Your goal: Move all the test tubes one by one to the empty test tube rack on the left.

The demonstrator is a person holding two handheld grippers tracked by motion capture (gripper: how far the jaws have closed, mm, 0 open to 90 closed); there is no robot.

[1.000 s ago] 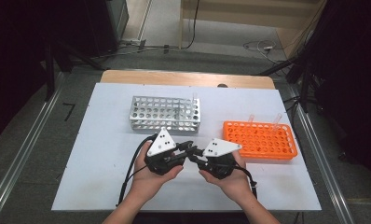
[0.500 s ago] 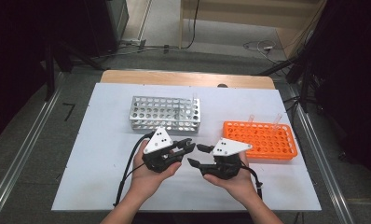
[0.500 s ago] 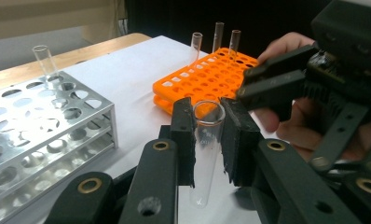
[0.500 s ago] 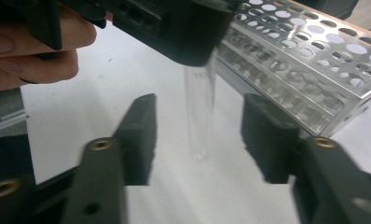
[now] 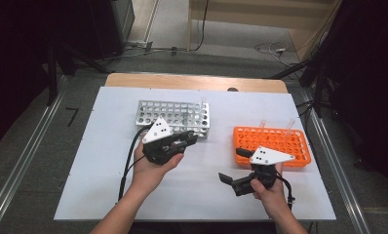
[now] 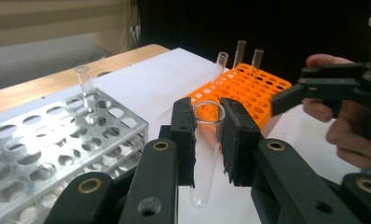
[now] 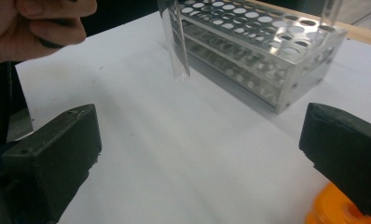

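Blurring test tube [image 7: 176,42], top cut off.

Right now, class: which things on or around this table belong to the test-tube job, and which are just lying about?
Part of the job:
- test tube clamped in the left gripper
- right gripper, jaws just opened, nothing between them
- metal rack, one tube standing in it
- orange rack

Just lying about:
- cables on the floor

left hand-held gripper [image 5: 191,139] clamped, right hand-held gripper [image 5: 232,165] wide apart
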